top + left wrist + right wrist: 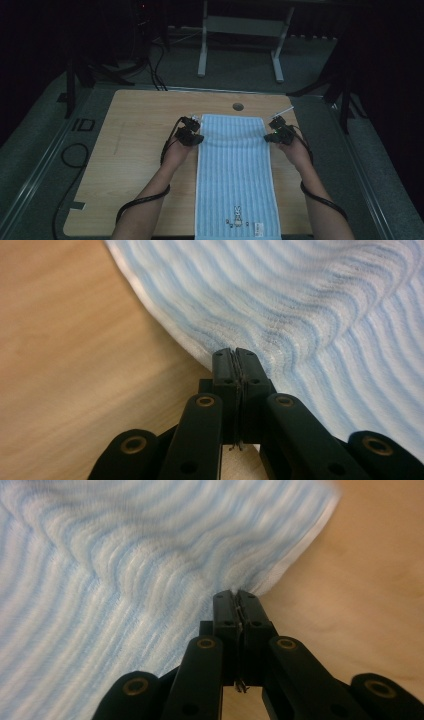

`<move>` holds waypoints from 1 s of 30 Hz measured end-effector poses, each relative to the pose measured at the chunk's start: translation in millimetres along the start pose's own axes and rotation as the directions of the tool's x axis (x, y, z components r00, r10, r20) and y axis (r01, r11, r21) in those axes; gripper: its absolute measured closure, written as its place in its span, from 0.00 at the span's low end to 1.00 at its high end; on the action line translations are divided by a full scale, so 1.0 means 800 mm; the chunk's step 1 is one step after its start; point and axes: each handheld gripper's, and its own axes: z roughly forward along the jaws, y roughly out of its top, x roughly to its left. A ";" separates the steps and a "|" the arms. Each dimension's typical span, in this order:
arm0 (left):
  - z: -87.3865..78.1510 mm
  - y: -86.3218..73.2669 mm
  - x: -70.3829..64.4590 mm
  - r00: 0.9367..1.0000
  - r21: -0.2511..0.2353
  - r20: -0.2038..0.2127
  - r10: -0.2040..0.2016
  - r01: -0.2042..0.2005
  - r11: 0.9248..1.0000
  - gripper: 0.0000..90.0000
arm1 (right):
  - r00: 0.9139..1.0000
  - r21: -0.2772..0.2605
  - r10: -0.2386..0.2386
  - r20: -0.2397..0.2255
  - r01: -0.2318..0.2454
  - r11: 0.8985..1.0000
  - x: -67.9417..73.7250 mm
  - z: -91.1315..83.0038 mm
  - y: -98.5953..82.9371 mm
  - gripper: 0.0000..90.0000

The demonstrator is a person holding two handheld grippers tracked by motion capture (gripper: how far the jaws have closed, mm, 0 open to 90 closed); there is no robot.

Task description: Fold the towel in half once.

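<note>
I have the towel (235, 170) flat on the counter (125, 165), both far corners pinched: left hand-held gripper (234, 354), right hand-held gripper (235, 596). I judge the fold itself not yet begun.

Towel (235, 170) on table (125, 150) (lengthwise), claws at far corners

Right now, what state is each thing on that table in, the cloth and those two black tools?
towel: spread flat lengthwise on the table, rippled near both tools in the gripper views.
left tool: jaws shut on the towel's left edge near the far end.
right tool: jaws shut on the towel's right edge near the far end.
table: bare wood around the towel.
</note>
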 end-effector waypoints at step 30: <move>-0.056 -0.164 -0.088 0.978 0.071 0.172 0.122 -0.136 0.988 0.97 | 0.983 -0.056 -0.068 -0.169 0.059 0.997 0.097 -0.043 -0.169 0.98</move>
